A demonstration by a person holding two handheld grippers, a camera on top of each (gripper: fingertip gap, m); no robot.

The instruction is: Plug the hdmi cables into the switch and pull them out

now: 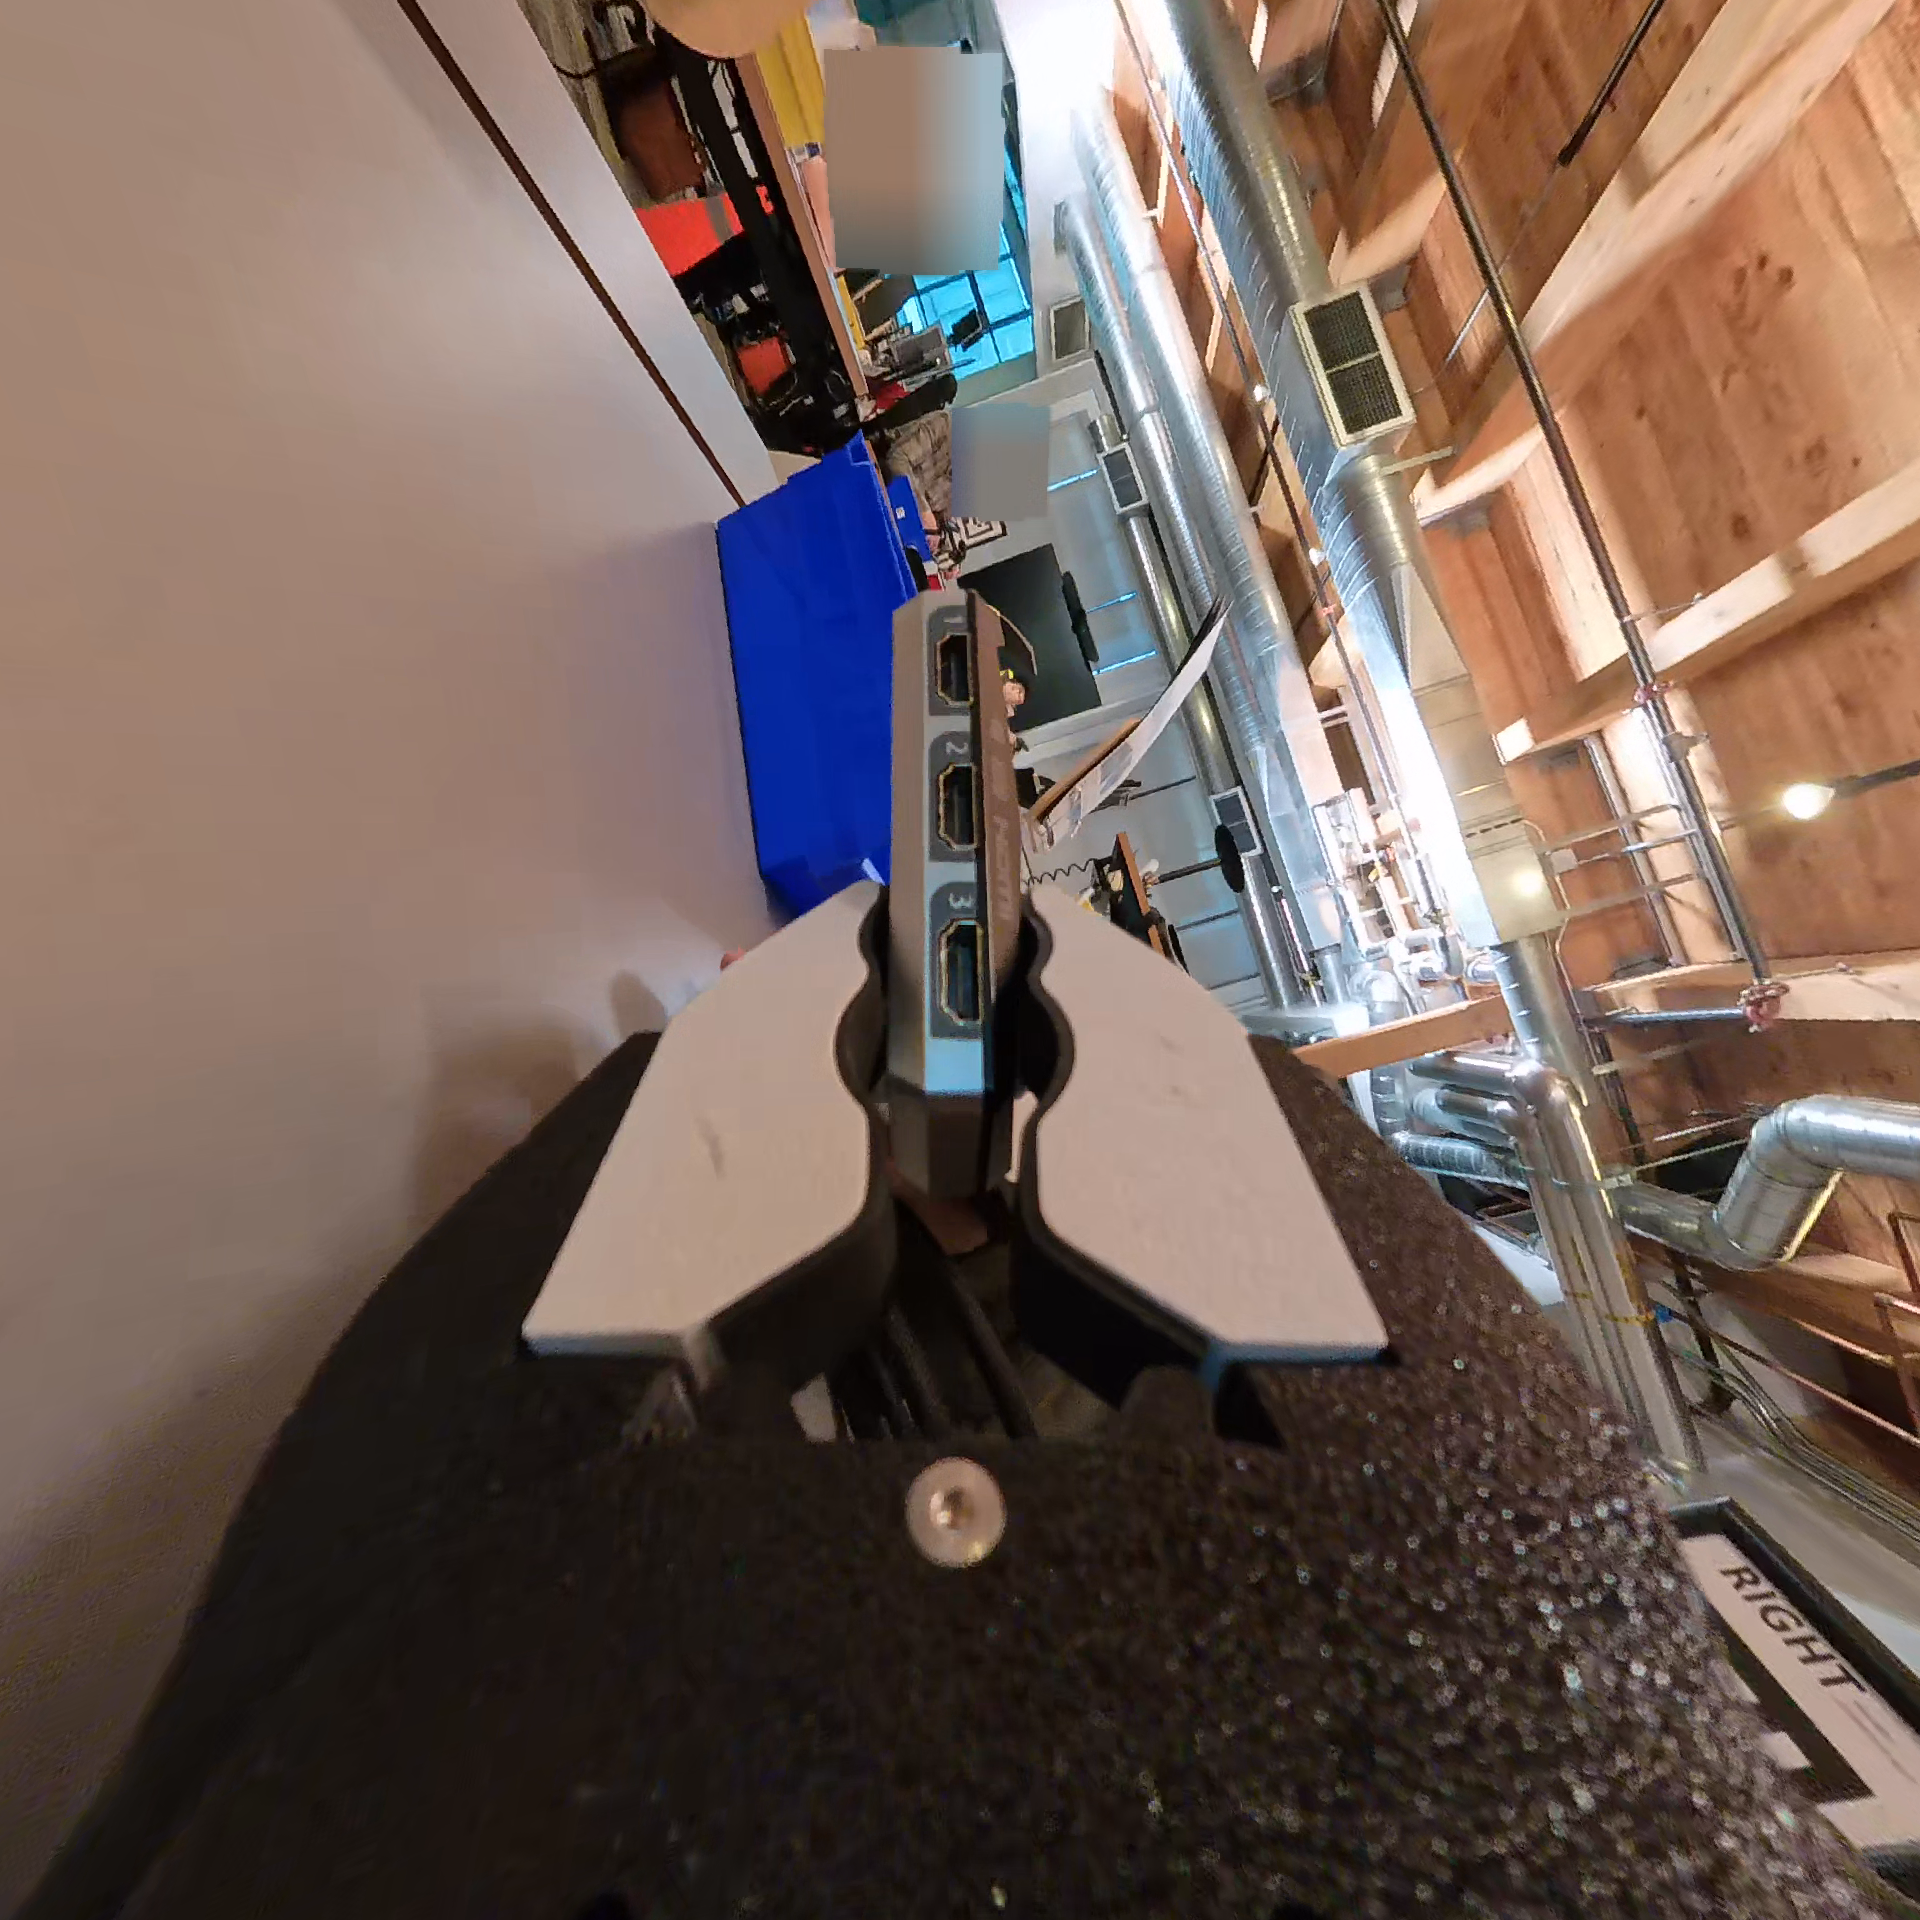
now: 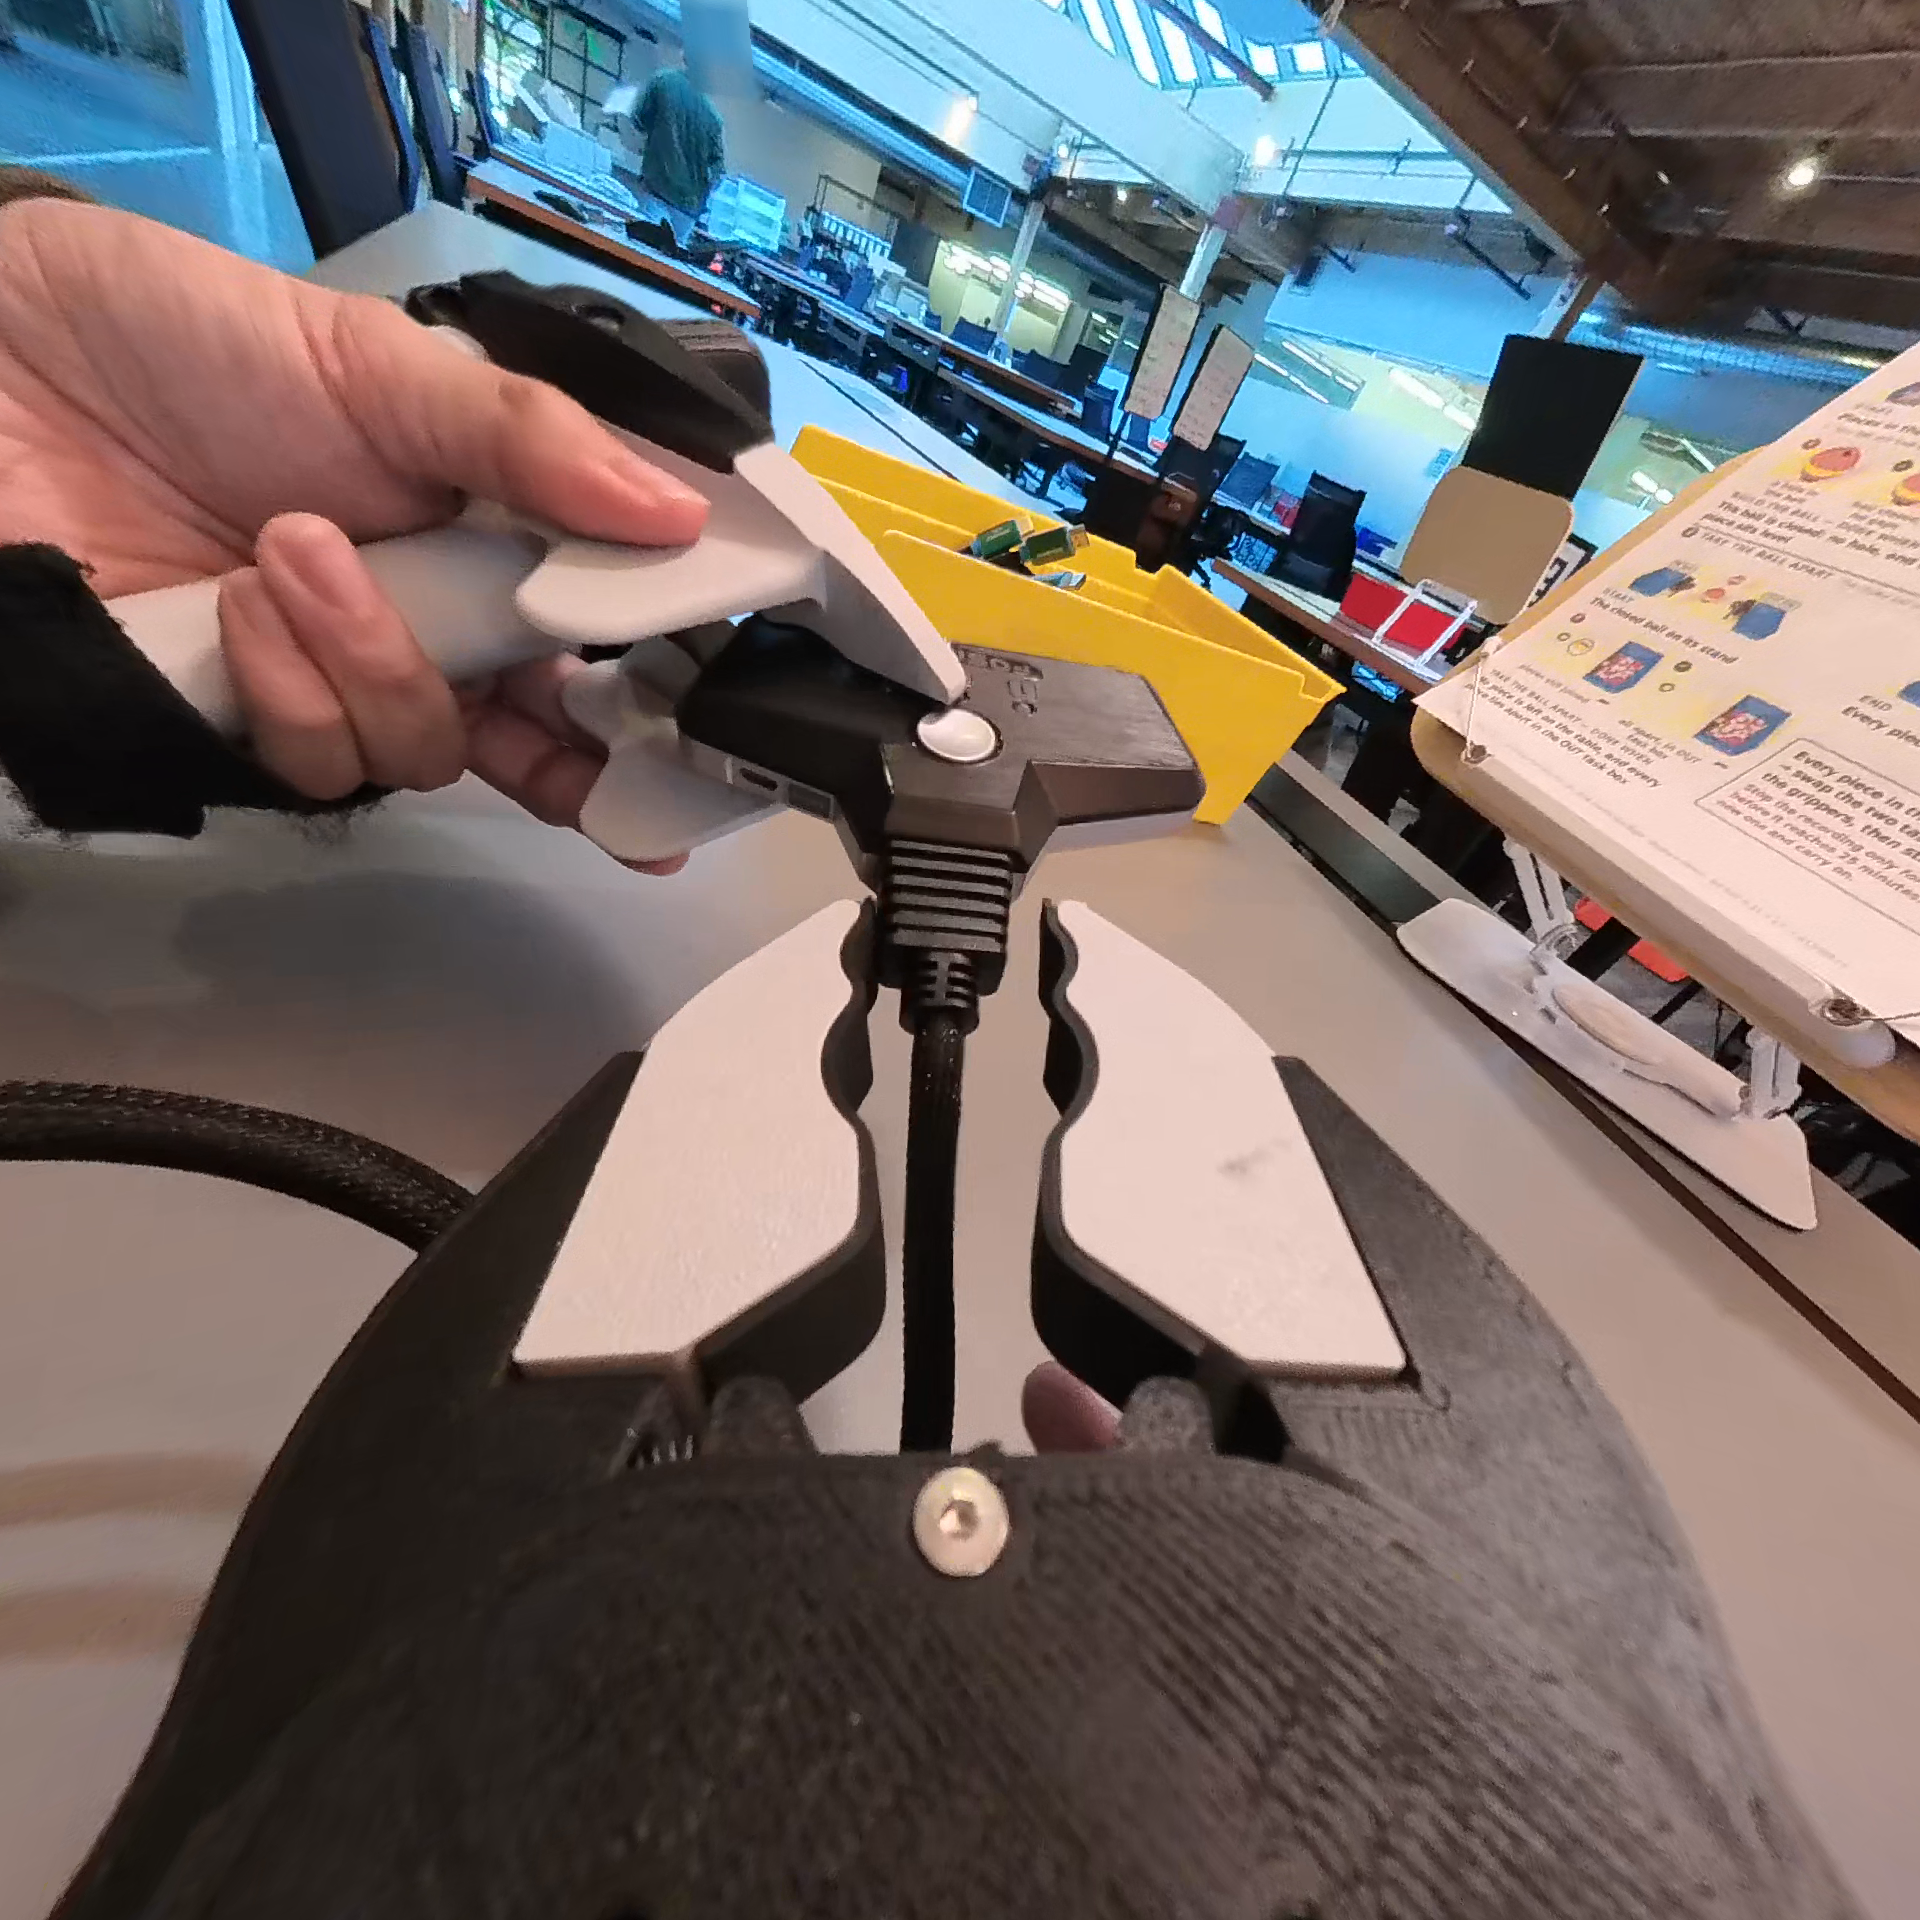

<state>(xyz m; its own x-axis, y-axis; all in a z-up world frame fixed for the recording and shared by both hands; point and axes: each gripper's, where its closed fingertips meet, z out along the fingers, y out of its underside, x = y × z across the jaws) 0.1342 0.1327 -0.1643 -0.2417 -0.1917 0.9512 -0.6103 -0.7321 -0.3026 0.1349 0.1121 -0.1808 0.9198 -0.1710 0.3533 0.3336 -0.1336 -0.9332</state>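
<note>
My left gripper [image 1: 956, 935] is shut on the dark HDMI switch [image 1: 935, 748] and holds it in the air, edge on. Its three ports in a row are empty. In the right wrist view a hand [image 2: 260, 416] holds that gripper, whose upper finger [image 2: 831, 582] presses on the switch [image 2: 1060, 748] beside a white round button [image 2: 956, 738]. A black braided cable [image 2: 928, 1195] leaves the switch through a ribbed collar [image 2: 948, 894]. My right gripper [image 2: 956, 920] is open, with its tips on either side of the collar and a small gap on the right.
A yellow bin [image 2: 1091, 623] with small green parts [image 2: 1039, 545] stands behind the switch on the grey table [image 2: 1351, 1091]. An instruction sheet on a stand [image 2: 1714, 675] is at the right, near the table edge. A blue bin [image 1: 810, 707] shows in the left wrist view. The cable loops back at the left [image 2: 208, 1132].
</note>
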